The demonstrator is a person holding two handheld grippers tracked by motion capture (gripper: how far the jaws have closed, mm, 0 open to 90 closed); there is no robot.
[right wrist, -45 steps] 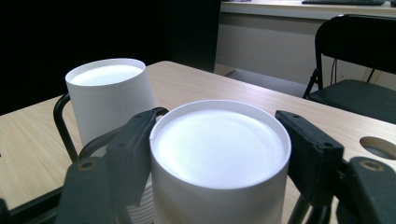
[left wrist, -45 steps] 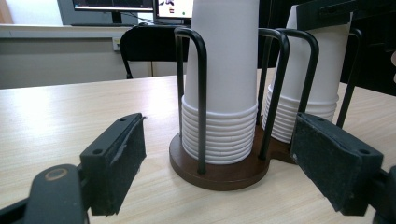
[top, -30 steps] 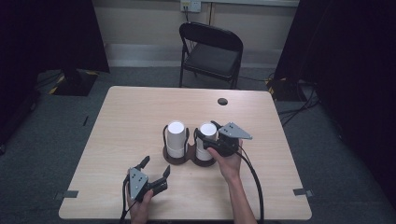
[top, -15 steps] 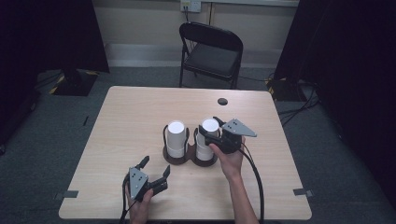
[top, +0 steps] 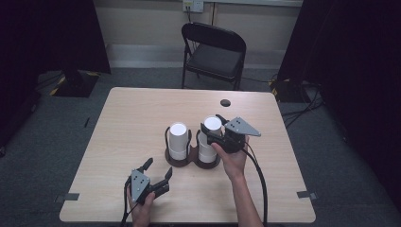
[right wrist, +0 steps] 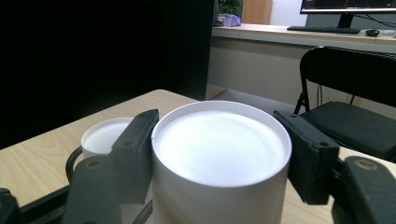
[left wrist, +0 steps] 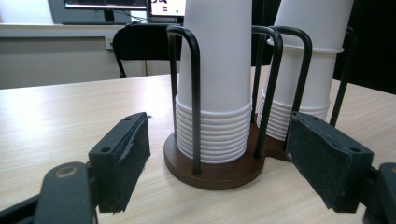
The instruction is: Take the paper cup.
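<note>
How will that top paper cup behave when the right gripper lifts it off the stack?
The top paper cup is probably light and thin-walled, so the right gripper, shut on it near its upturned base, could dent it. It sits nested on the right stack, so it may stick and drag the next cup along.

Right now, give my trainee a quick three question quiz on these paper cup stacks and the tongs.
1. True or false: the right tongs grip the top cup of the right stack.
2. Are the left tongs A) open near the holder, or B) shut on a cup?
3. How many cup stacks stand in the holder?
Key: 1 true; 2 A; 3 two.
</note>
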